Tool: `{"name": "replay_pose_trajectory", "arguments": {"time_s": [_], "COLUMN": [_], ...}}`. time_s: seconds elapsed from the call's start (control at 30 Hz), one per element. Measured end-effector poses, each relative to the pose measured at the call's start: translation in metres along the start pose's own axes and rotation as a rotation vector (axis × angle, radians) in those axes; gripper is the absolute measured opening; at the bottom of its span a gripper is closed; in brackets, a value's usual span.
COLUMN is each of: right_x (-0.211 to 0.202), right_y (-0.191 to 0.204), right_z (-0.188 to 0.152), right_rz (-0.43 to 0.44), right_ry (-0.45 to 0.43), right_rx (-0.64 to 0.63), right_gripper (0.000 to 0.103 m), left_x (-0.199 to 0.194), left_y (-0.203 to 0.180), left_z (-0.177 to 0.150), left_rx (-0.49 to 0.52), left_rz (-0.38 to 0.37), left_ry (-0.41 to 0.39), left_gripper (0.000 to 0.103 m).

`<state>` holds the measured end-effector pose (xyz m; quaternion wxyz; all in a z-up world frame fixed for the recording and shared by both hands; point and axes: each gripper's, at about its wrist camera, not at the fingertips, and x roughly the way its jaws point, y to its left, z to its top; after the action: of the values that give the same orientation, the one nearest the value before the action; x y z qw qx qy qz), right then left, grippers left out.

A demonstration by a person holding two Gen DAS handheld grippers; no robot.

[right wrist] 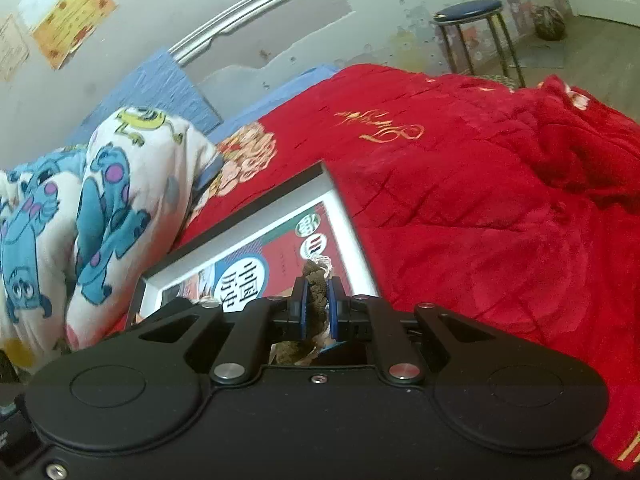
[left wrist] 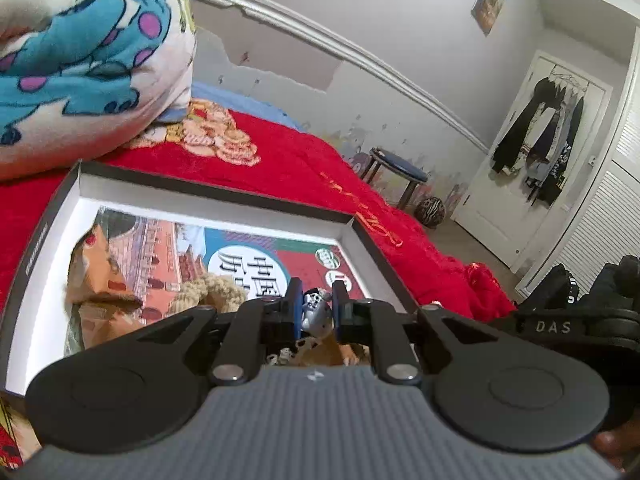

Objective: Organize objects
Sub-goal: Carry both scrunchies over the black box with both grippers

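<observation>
The left gripper (left wrist: 316, 306) pinches a small grey figurine (left wrist: 316, 312) between its blue pads, its fingers drawn in tight around it. It hangs just above the open box (left wrist: 224, 194), which lies on the red bedspread (left wrist: 288, 160), so the toy looks set to go inside. The right gripper (right wrist: 318, 304) is clamped on a brown fuzzy plush piece (right wrist: 316, 300), whose end pokes out past the fingertips; what the whole item is I cannot tell. It hovers near the box's right-hand corner, probably waiting its turn to drop. In the box lies a colourful printed book (left wrist: 248, 256) flat on the bottom, with a tan plush toy (left wrist: 208, 288) and some brown paper already on top. A cartoon-print blanket (left wrist: 88, 52) is bunched beside the box, off the working area.
</observation>
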<state>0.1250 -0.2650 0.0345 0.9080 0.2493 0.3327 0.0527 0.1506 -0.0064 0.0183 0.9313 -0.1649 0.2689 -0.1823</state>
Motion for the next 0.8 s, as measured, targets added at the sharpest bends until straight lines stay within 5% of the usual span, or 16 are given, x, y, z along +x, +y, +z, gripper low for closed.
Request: {"name": "replay_pose_trajectory", "arguments": {"time_s": [0.23,0.4,0.57,0.8], "right_x": [0.000,-0.002,-0.005,-0.001], "right_y": [-0.004,-0.007,-0.009,-0.012], "right_z": [0.001,0.004,0.010,0.009], "right_rz": [0.007,0.009,0.016,0.018], "right_ry": [0.008,0.001,-0.023,-0.002], "right_rx": [0.018,0.026,0.036,0.066], "right_gripper": [0.011,0.011,0.011,0.011], "left_x": [0.003,0.002,0.003,0.006], "left_y": [-0.004,-0.015,-0.015,-0.009], "left_z": [-0.004,-0.008,-0.008,-0.007], "left_rx": [0.033,0.127,0.141,0.139], "left_rz": [0.054,0.196,0.230,0.249], "left_ry": [0.002,-0.039,-0.021,0.003], "left_gripper": [0.018,0.019,0.020,0.036]}}
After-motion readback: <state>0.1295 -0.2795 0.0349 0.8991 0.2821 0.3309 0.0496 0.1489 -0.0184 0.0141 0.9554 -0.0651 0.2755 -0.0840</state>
